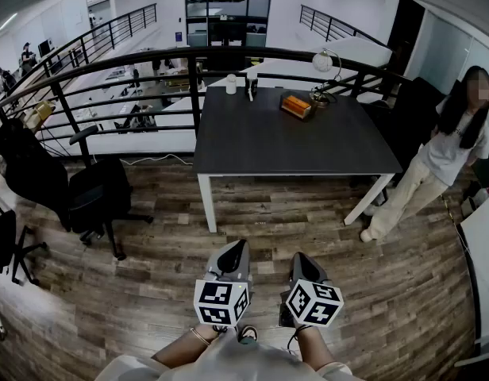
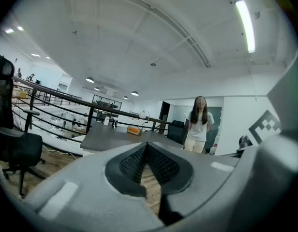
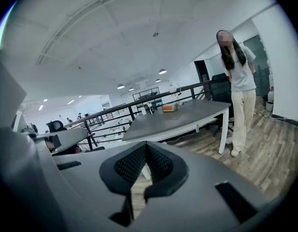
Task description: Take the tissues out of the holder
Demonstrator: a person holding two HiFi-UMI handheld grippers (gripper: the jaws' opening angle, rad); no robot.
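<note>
- The orange tissue holder (image 1: 296, 105) sits toward the far right of the dark table (image 1: 268, 145), close to a desk lamp (image 1: 324, 62).
- The left gripper (image 1: 238, 248) and right gripper (image 1: 300, 259) hang side by side over the wood floor (image 1: 149, 284), well apart from the table.
- Both are clenched, tips meeting, nothing between them.
- A person (image 1: 451, 145) stands beside the table's right end.

I see my left gripper (image 2: 147, 145) and right gripper (image 3: 146, 144) grey, with black mesh pads (image 2: 134, 162) and black-white cubes (image 1: 221, 302). Beyond the jaws are a dark grey, white-legged table (image 1: 292, 145), an orange holder (image 1: 295, 105) and a brown woodgrain floor (image 1: 141, 292).
</note>
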